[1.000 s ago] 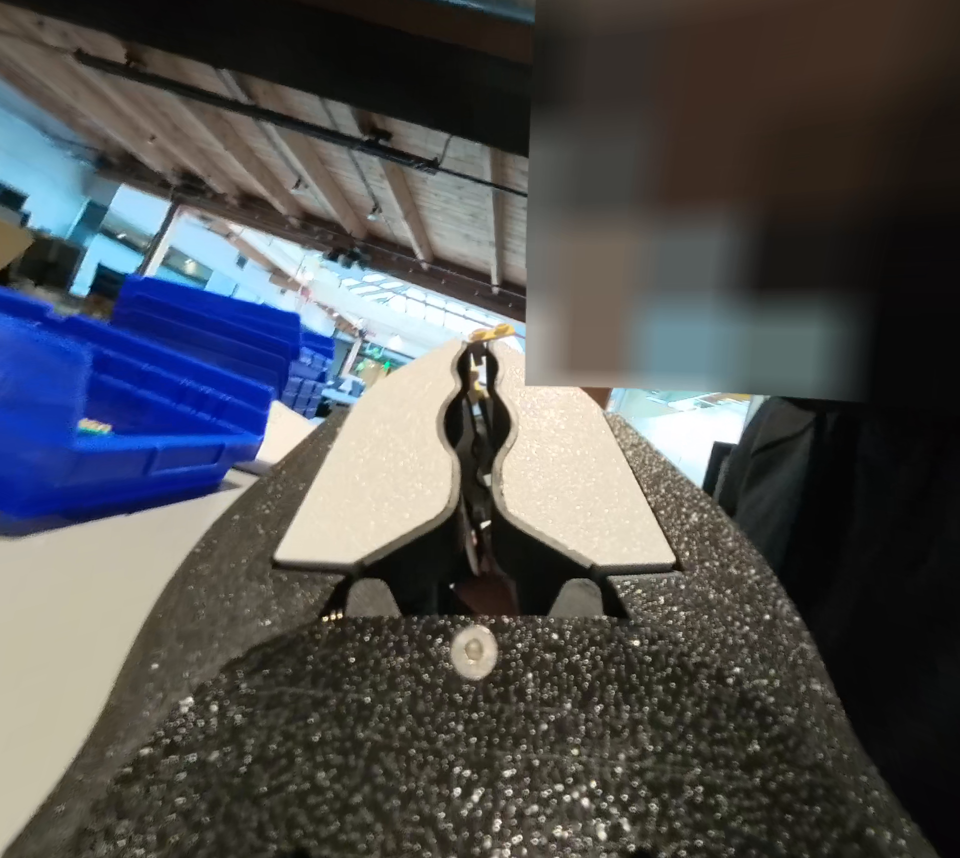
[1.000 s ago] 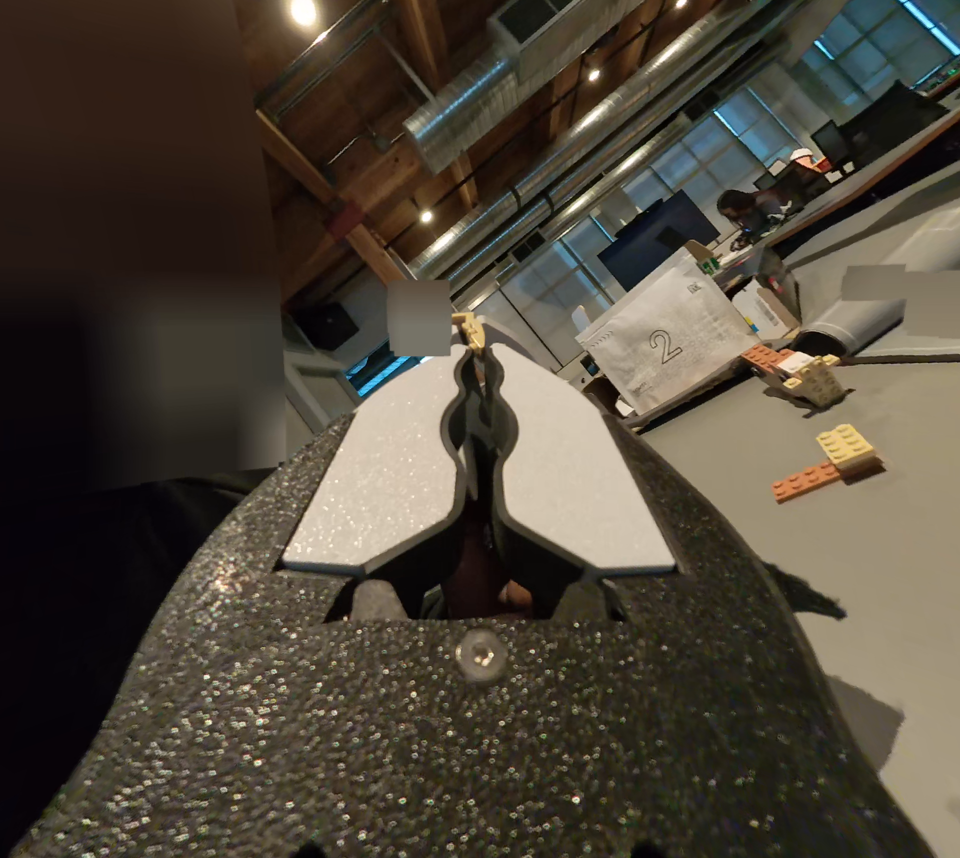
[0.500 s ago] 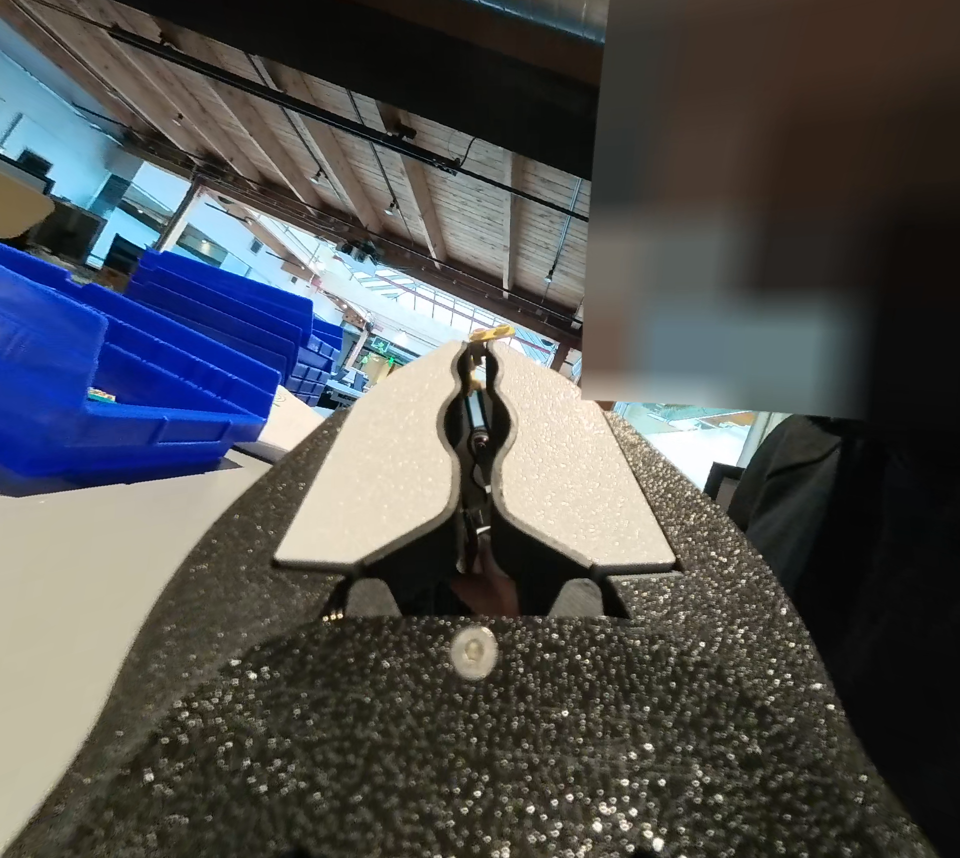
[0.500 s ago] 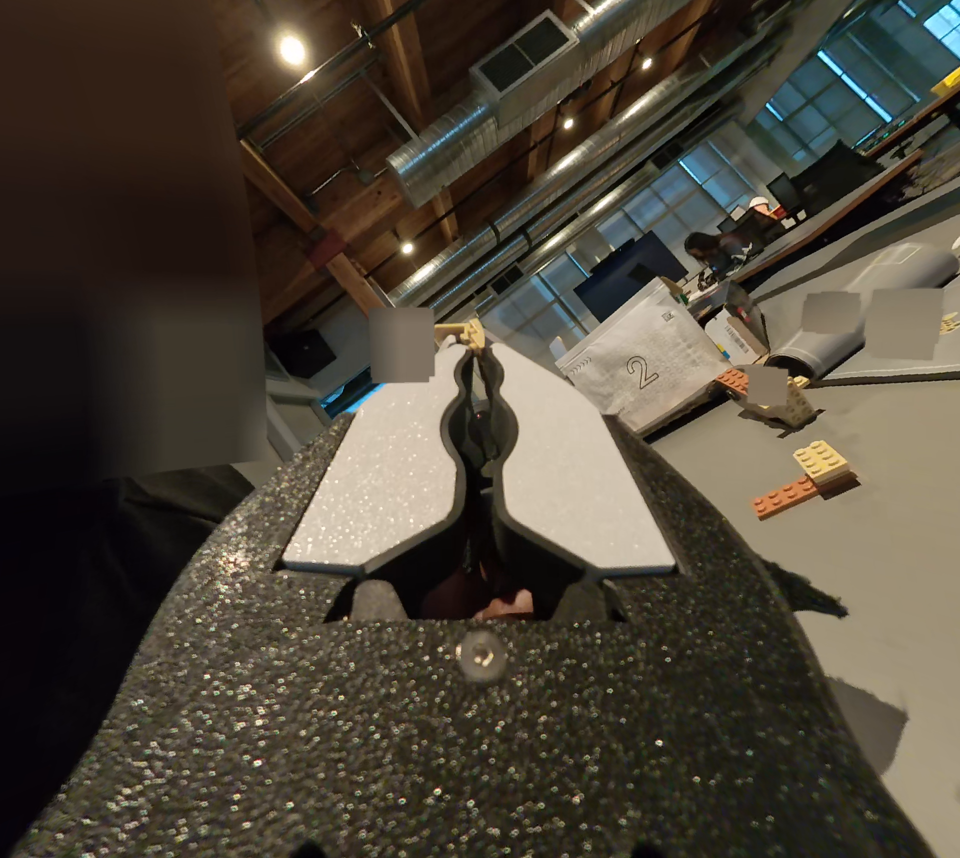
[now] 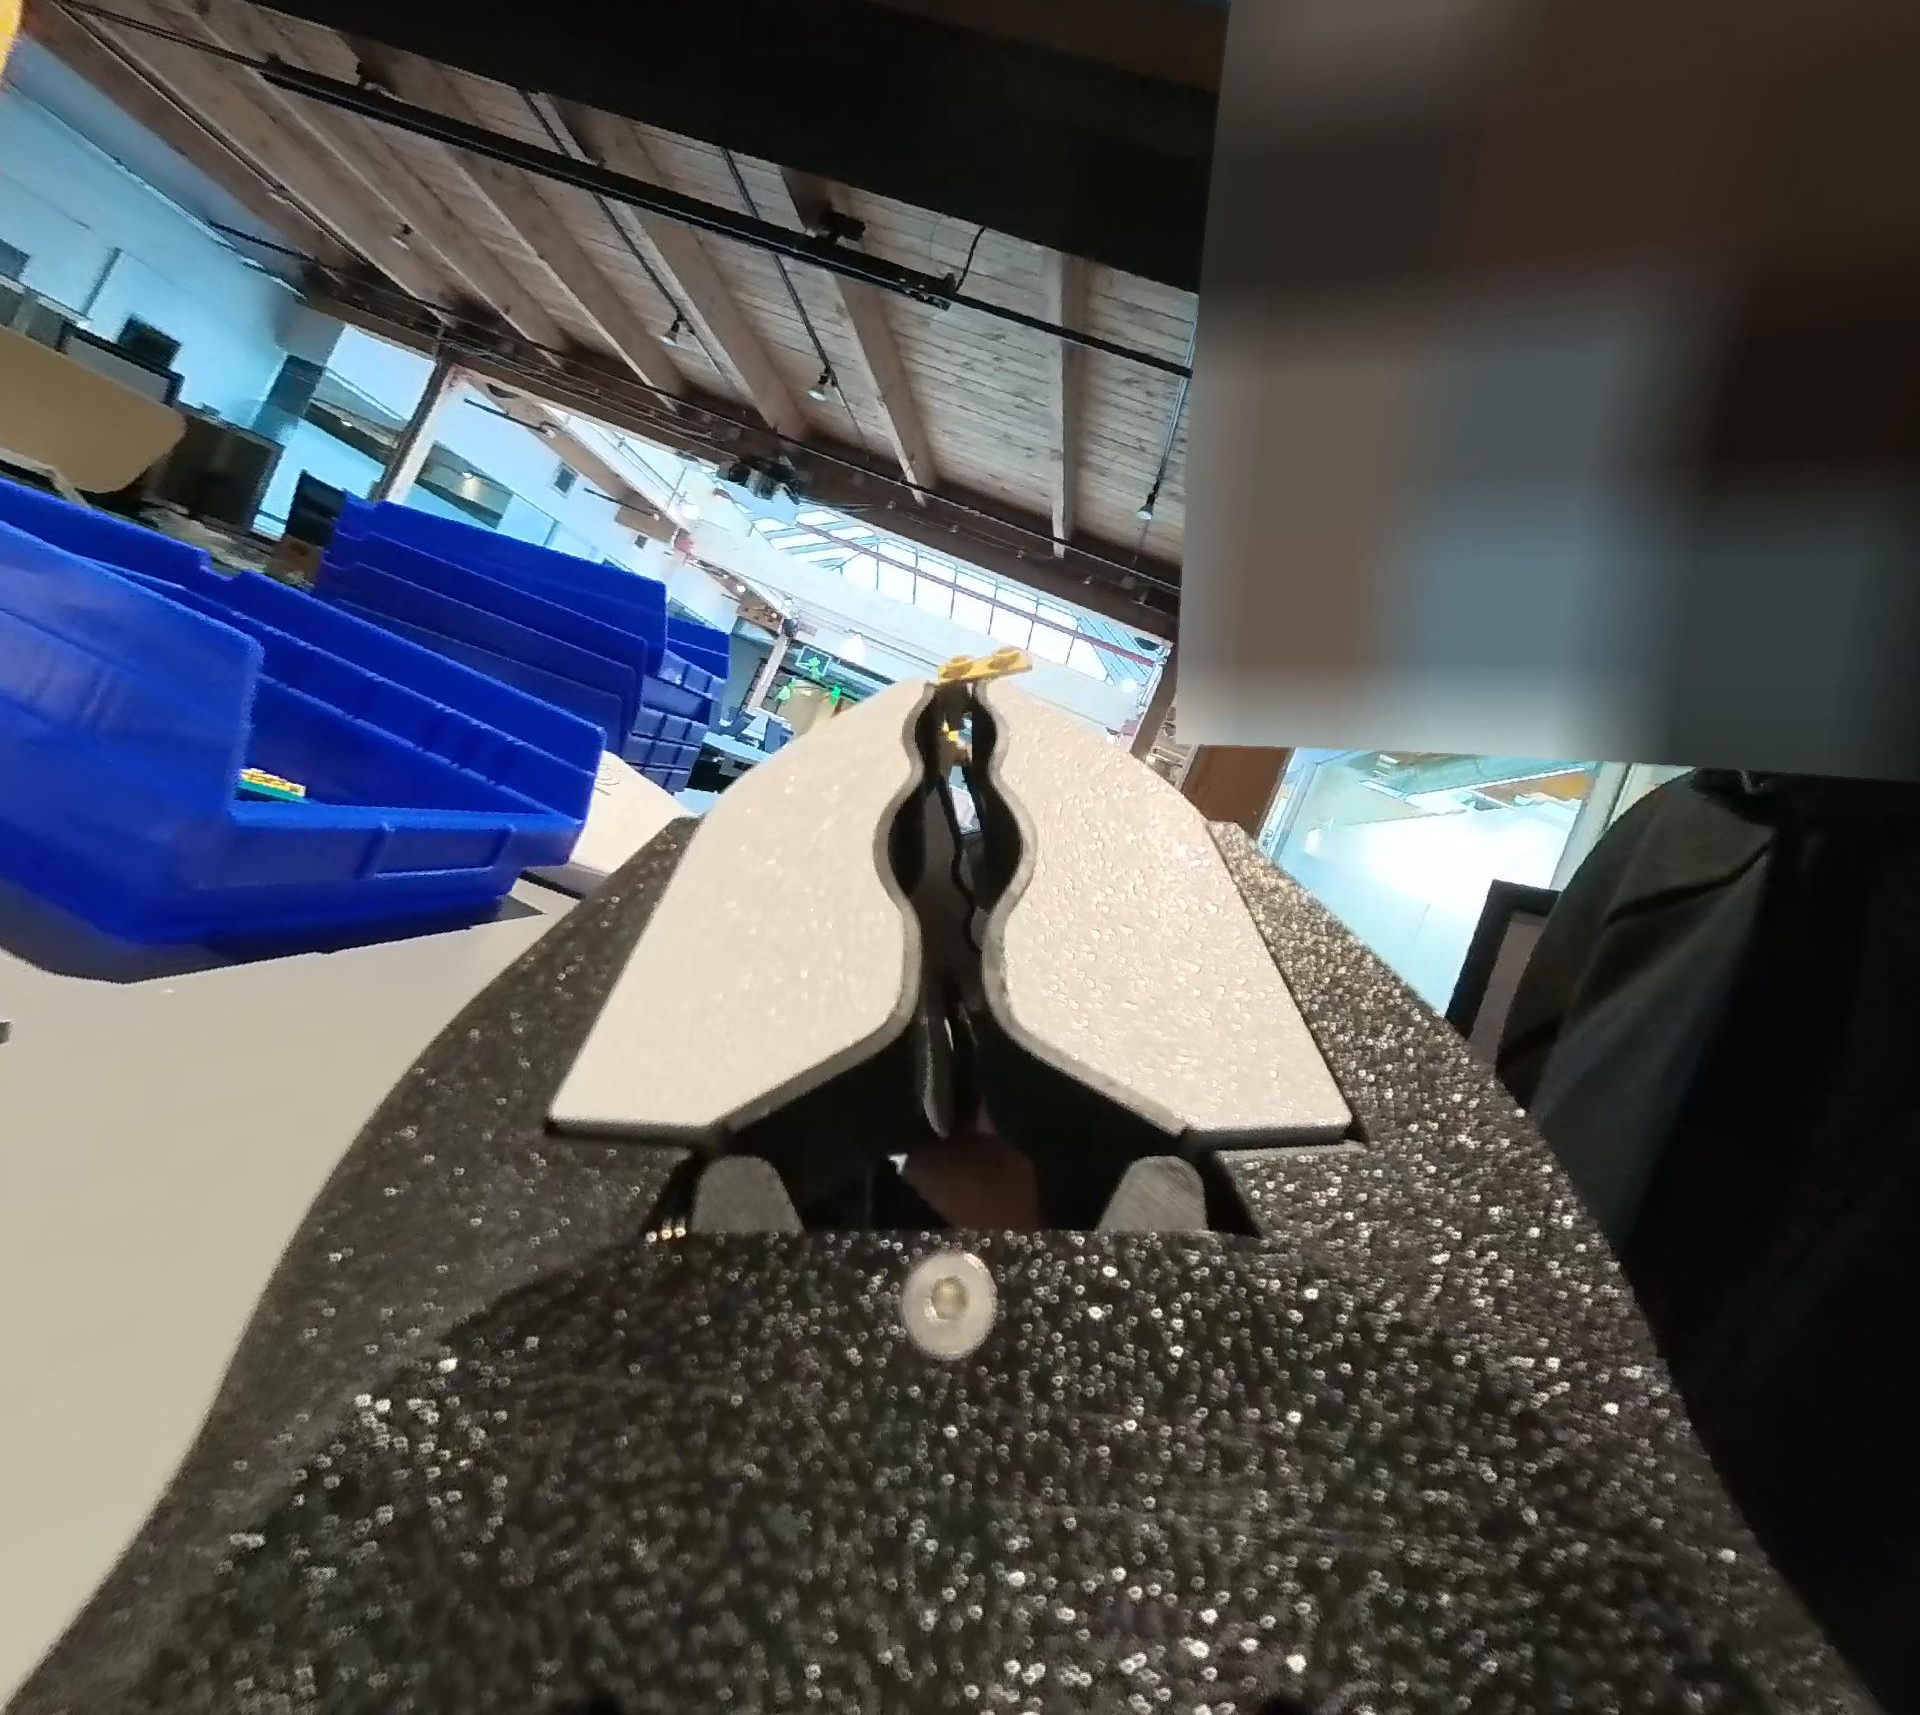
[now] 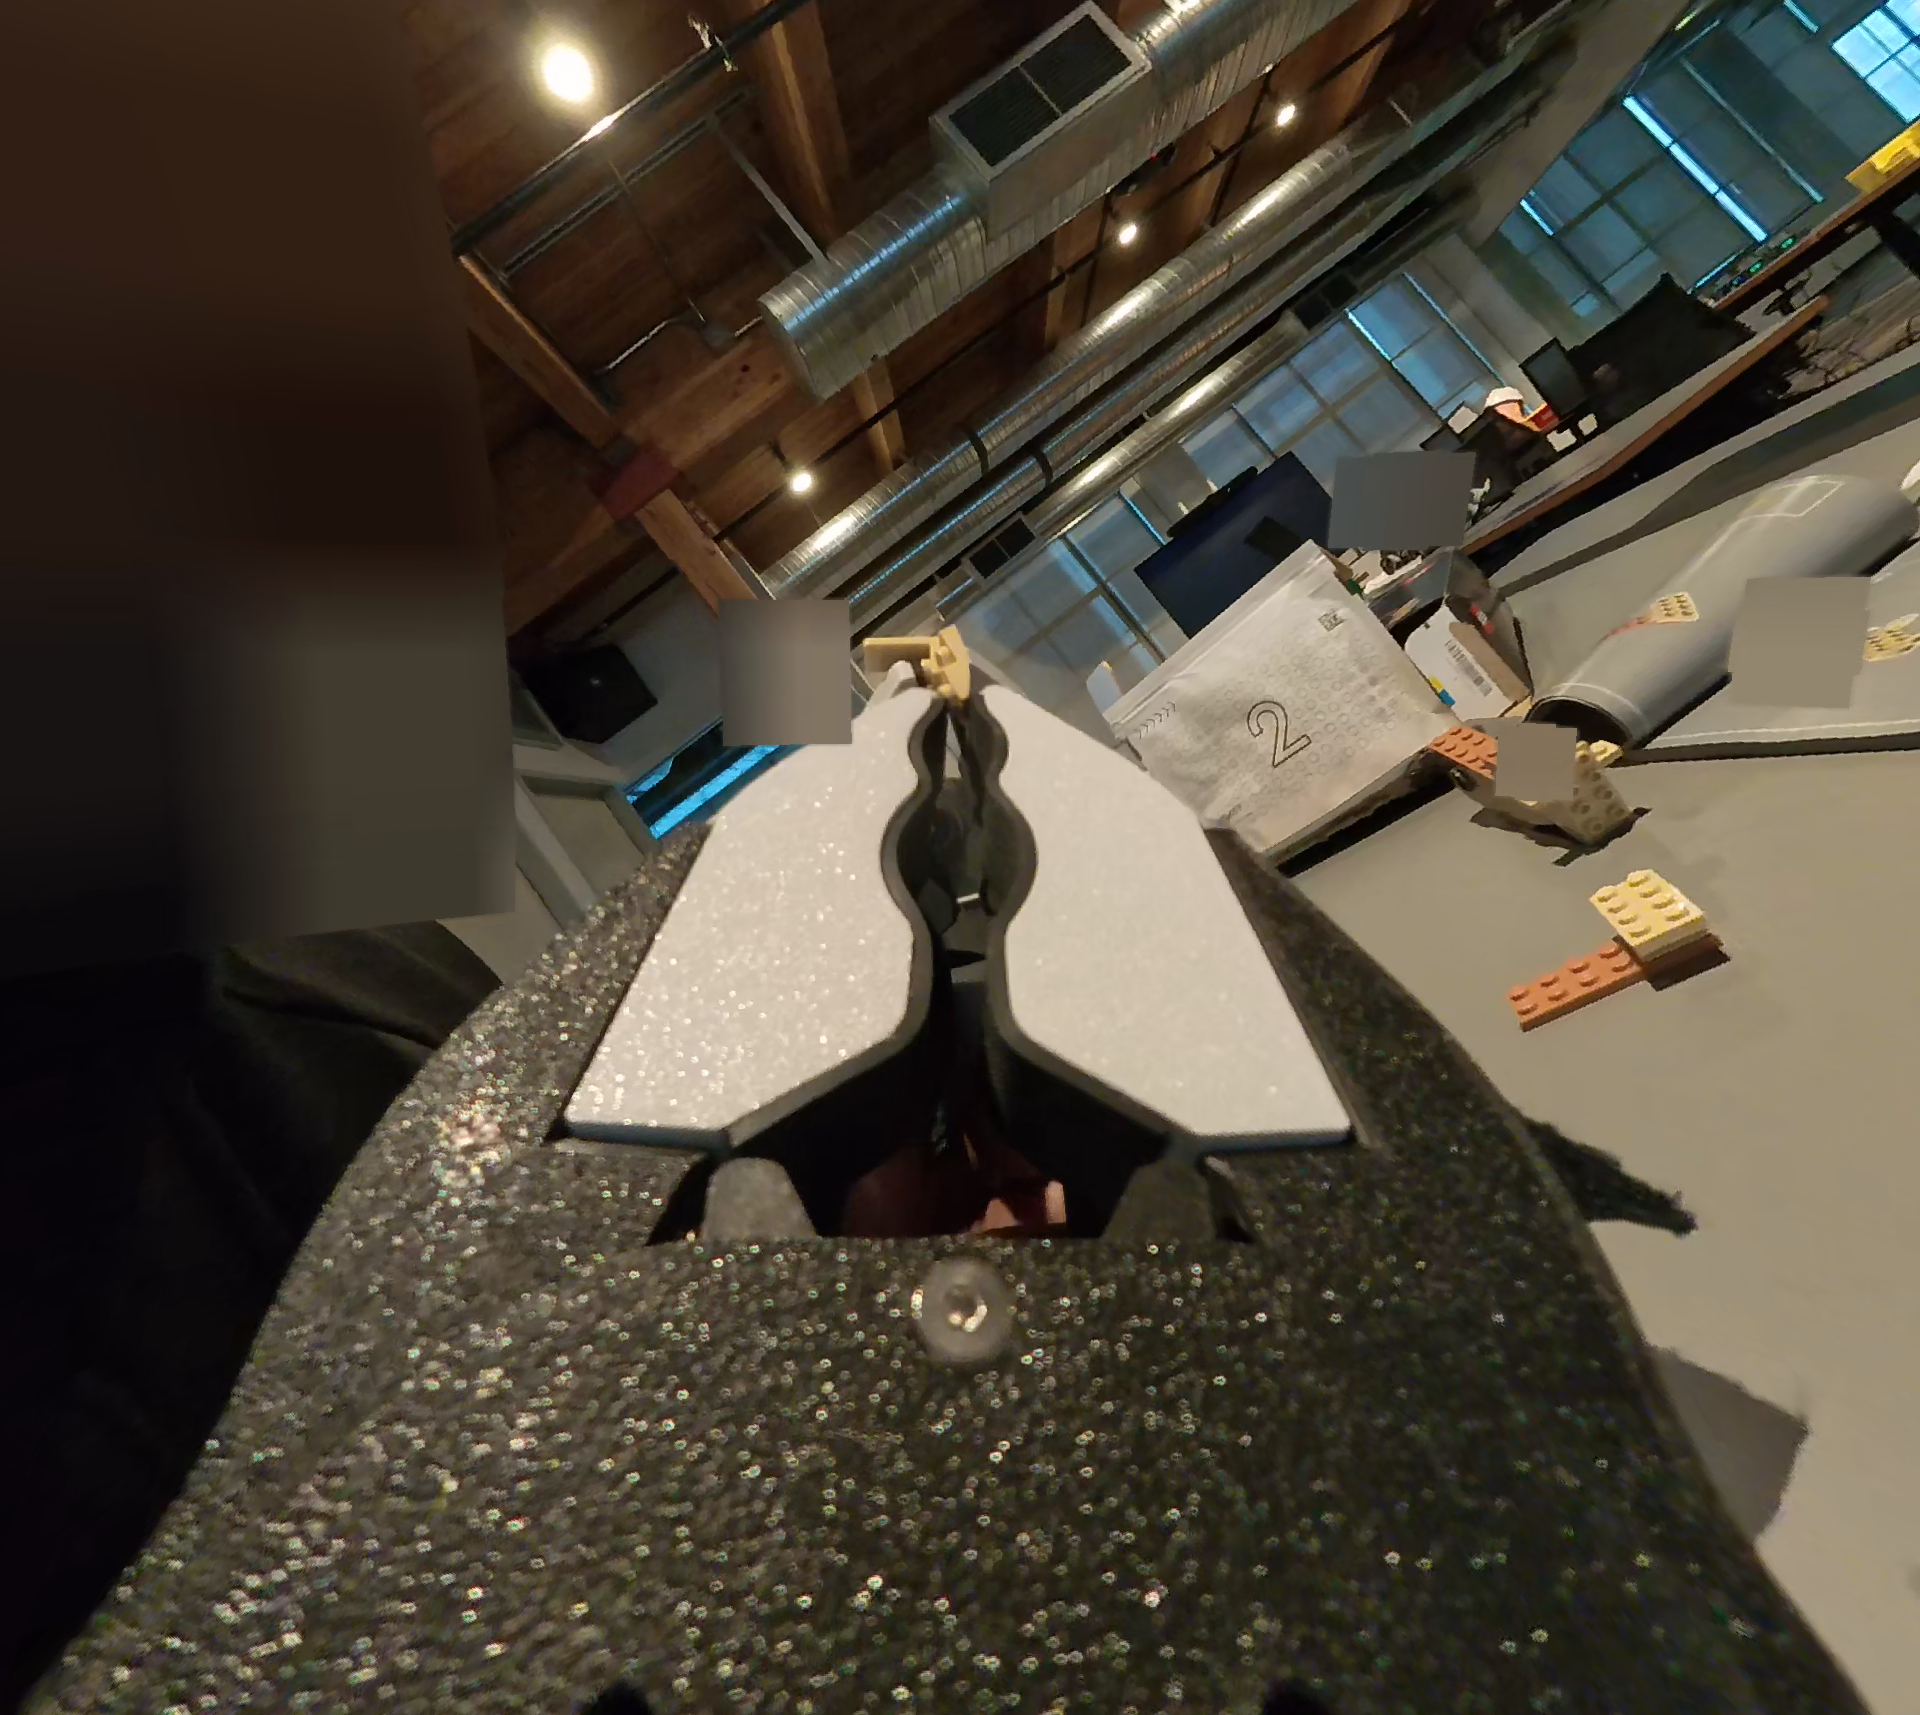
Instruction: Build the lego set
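Observation:
Both grippers are raised and tilted up toward the ceiling. My left gripper is shut on a small thin yellow lego plate that sticks out flat above its fingertips. My right gripper is shut on a small tan lego bracket piece at its tips. On the grey table in the right wrist view lie an orange-brown plate with a pale yellow plate on it and a tan and orange part-built piece. Neither gripper shows in the other's view.
Blue storage bins stand on the white table at the left. A numbered white parts bag, a grey rolled mat and boxes stand at the back right. A person in dark clothing is close by. Only a small space, under 4 cm, lies between the two pairs of fingers.
Both grippers have tilted and turned a little, so the background slid across both views. The yellow plate and the tan piece stay clamped in the same way.

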### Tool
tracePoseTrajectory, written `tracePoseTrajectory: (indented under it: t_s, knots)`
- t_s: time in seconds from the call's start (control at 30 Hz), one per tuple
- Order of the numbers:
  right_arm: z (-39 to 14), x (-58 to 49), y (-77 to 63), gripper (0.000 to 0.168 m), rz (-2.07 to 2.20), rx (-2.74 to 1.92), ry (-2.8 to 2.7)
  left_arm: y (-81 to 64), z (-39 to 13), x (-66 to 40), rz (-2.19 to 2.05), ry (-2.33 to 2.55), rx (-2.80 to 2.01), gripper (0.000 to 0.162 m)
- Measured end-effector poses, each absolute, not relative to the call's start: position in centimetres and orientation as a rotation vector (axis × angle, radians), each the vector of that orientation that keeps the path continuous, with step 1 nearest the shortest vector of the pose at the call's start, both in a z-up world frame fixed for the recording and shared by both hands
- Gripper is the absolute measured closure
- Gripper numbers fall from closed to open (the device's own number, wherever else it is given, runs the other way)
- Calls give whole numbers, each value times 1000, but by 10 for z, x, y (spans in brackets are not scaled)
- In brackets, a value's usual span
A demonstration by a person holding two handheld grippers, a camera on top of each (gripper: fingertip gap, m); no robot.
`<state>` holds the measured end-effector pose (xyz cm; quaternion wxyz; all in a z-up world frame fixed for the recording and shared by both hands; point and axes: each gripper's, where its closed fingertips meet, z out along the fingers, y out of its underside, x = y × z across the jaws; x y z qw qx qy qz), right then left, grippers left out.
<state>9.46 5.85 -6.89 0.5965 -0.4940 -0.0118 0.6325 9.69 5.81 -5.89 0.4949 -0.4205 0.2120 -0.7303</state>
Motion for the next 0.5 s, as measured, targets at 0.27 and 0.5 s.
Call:
tracePoseTrajectory:
  t_s: [0.27,0.5]
  knots:
    - [-72,86,61,165,1471,-1179,-44,62,-59,93,-1748,508,-1026,158]
    - [-72,76,66,165,1479,-1199,-64,67,-59,86,-1747,493,-1027,158]
